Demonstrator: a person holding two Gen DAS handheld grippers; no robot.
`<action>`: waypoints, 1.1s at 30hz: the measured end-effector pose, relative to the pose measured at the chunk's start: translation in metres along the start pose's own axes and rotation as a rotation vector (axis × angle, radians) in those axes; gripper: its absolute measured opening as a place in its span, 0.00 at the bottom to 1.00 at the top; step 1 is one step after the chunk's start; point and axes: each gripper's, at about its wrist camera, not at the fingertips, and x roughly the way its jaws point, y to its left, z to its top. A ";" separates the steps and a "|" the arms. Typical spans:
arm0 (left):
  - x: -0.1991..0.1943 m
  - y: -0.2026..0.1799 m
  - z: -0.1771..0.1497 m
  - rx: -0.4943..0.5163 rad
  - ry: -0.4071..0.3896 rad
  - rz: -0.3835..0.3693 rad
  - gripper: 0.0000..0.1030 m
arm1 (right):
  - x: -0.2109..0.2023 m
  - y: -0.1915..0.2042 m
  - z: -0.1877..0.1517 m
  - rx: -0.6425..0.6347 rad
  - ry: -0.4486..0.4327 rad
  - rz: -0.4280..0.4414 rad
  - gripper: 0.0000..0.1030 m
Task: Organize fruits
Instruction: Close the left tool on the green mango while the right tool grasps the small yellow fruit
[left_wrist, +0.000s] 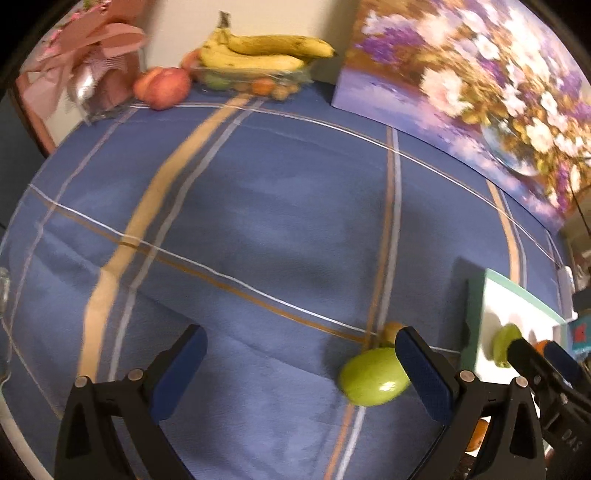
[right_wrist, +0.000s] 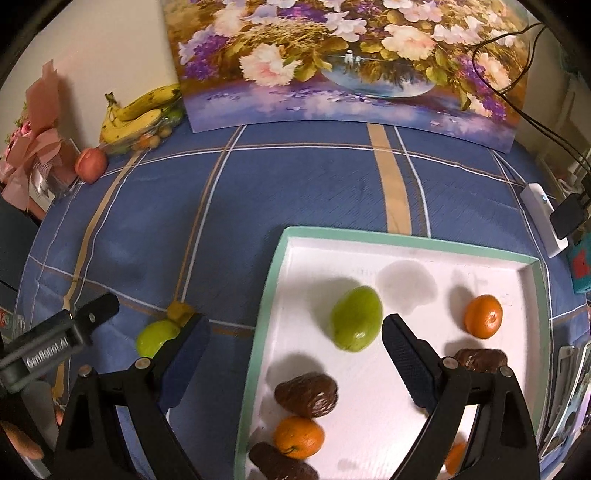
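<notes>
My left gripper (left_wrist: 301, 373) is open and empty above the blue tablecloth. A green fruit (left_wrist: 373, 376) lies on the cloth just left of its right finger, with a small brown-yellow fruit (left_wrist: 392, 329) behind it. My right gripper (right_wrist: 295, 354) is open and empty over the white tray (right_wrist: 266, 295). In the tray lie a green fruit (right_wrist: 356, 318), oranges (right_wrist: 483, 315) (right_wrist: 299, 436) and brown ridged fruits (right_wrist: 306, 394). The loose green fruit also shows in the right wrist view (right_wrist: 155, 338), left of the tray. The left gripper body (right_wrist: 55, 347) shows there too.
A bowl with bananas (left_wrist: 258, 55) and small fruits stands at the far edge, a peach (left_wrist: 162, 88) beside it. A flower painting (right_wrist: 351, 62) leans on the wall. A pink wrapped bouquet (left_wrist: 92, 62) is at the far left. A white power strip (right_wrist: 543, 218) with cables lies at right.
</notes>
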 end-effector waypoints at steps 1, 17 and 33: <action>0.001 -0.003 0.000 0.007 0.011 -0.015 1.00 | 0.000 -0.003 0.001 0.004 0.000 -0.002 0.92; 0.016 -0.039 -0.015 0.052 0.109 -0.049 0.73 | -0.005 -0.020 -0.003 0.012 0.012 -0.009 0.92; 0.003 -0.019 -0.017 0.017 0.104 -0.083 0.52 | -0.004 -0.017 -0.004 0.009 0.014 -0.003 0.92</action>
